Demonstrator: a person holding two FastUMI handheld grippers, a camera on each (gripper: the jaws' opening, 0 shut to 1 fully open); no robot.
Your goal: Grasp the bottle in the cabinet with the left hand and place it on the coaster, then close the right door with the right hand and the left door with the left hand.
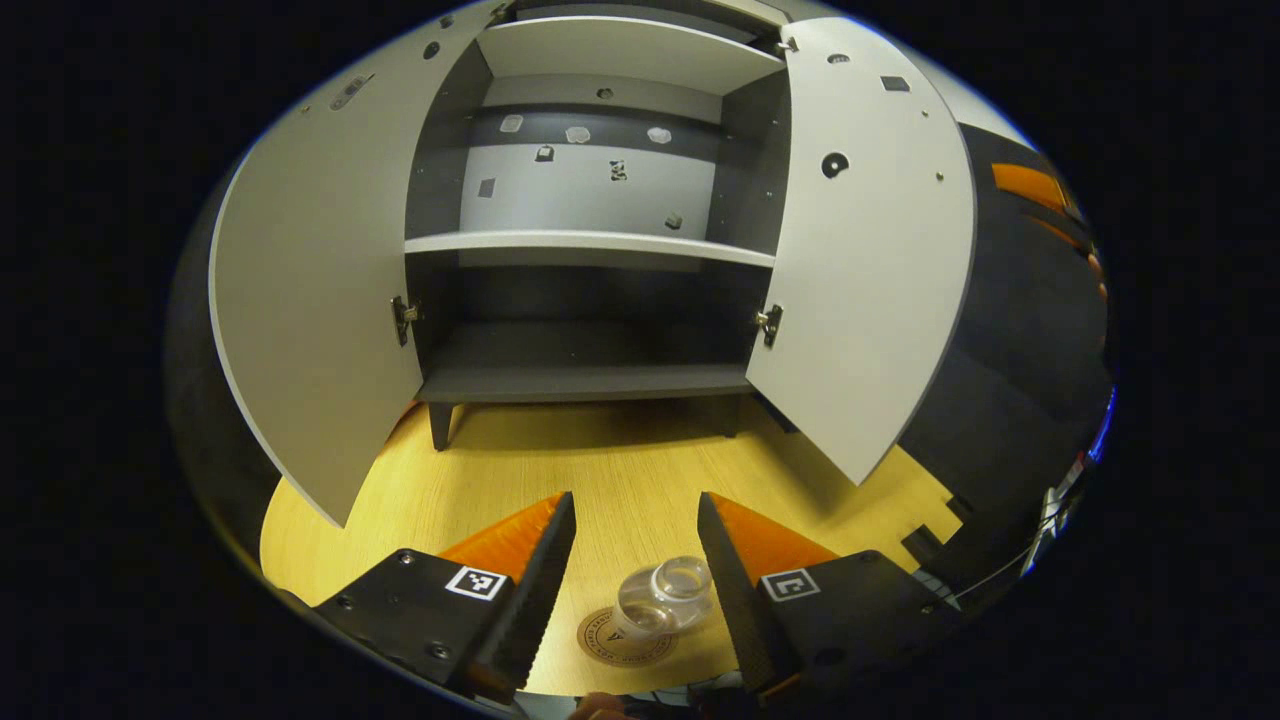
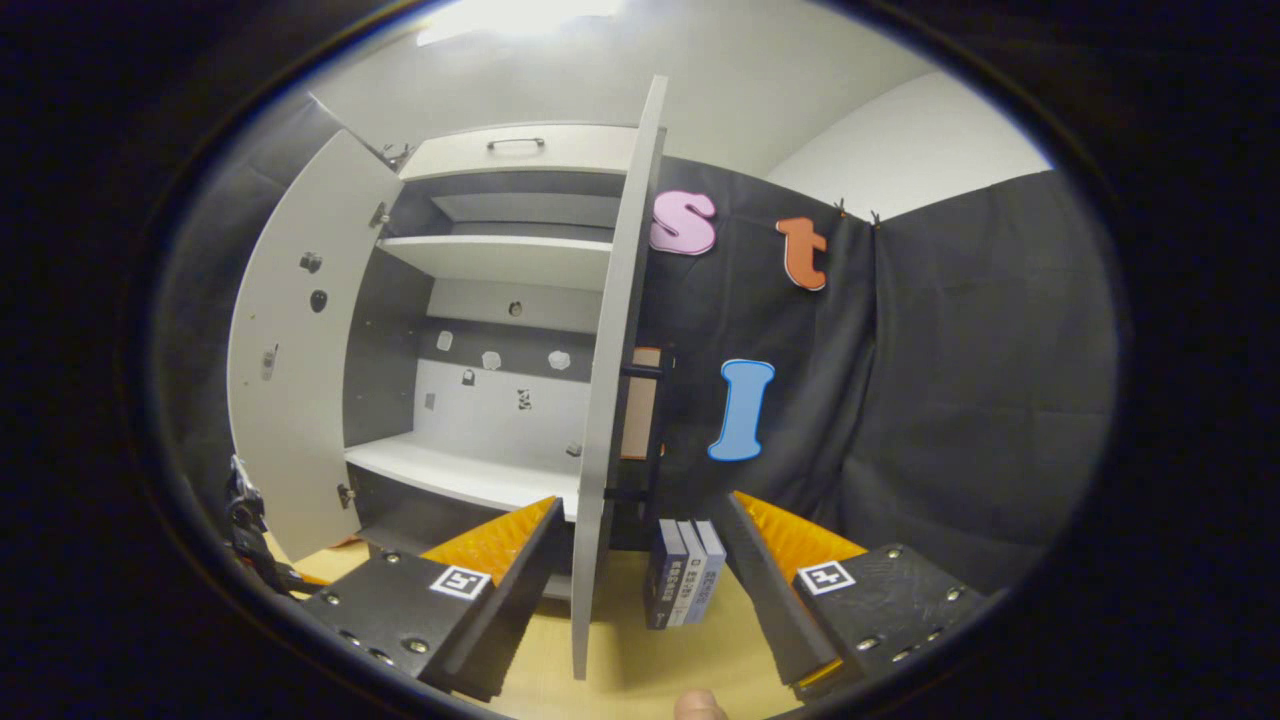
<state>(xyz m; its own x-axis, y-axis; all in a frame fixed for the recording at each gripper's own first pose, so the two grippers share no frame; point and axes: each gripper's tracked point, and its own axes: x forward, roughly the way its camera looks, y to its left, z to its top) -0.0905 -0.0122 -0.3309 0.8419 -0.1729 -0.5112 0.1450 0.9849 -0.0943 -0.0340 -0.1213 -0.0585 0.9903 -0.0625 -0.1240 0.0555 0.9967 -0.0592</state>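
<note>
A clear bottle (image 1: 668, 598) stands on a round brown coaster (image 1: 612, 640) on the wooden table (image 1: 620, 460), low in the left gripper view. My left gripper (image 1: 636, 505) is open, its fingers either side of the bottle and not pressing on it. The cabinet (image 1: 590, 375) stands behind with its left door (image 1: 310, 300) and right door (image 1: 865, 270) swung wide. In the right gripper view the right door (image 2: 612, 400) shows edge-on, its lower edge between the fingers of my open right gripper (image 2: 645, 500). The left door (image 2: 290, 380) stands open farther off.
The cabinet's white middle shelf (image 1: 590, 243) and dark bottom shelf are bare. A few books (image 2: 685, 585) stand upright on the table just right of the right door. The black cloth wall (image 2: 950, 400) closes off the right side.
</note>
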